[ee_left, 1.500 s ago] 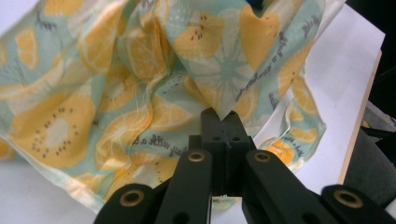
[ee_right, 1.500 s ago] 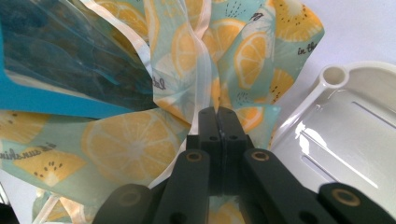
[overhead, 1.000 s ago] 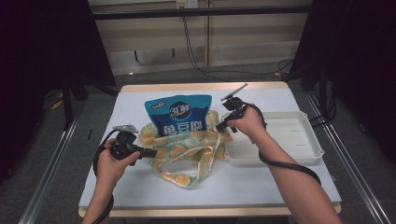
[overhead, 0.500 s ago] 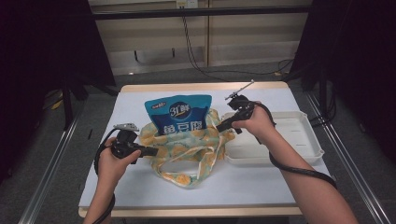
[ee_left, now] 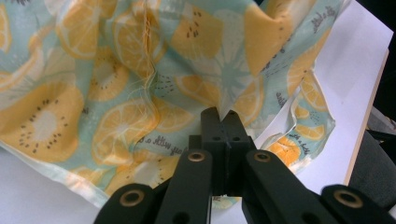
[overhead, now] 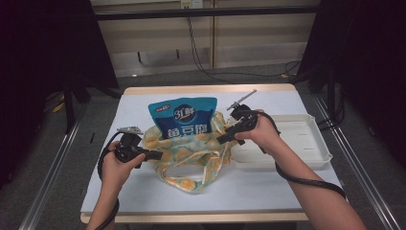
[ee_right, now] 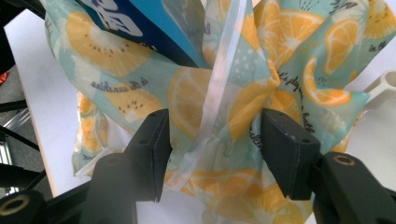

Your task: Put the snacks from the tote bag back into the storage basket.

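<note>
A cloth bag (overhead: 191,153) printed with orange slices lies on the white table, and a blue snack pouch (overhead: 184,120) stands partly inside it. My left gripper (overhead: 155,155) is at the bag's left edge, and its jaws (ee_left: 222,116) are shut on a fold of the cloth (ee_left: 116,93). My right gripper (overhead: 221,139) is at the bag's right edge. Its jaws (ee_right: 212,128) have just been opening and stand apart, with bunched cloth (ee_right: 196,98) and a pale handle strap loose between them. The pouch (ee_right: 140,28) rises behind that cloth.
A white plastic tray (overhead: 297,143) sits to the right of the bag, under my right hand. The table (overhead: 143,100) has bare white surface in front of the bag and to its left. Metal rails run along both sides.
The right gripper's jaws have spread open and let go of the bag's right edge, and that hand has drifted a little right. The left gripper has stayed put, still clamped.
</note>
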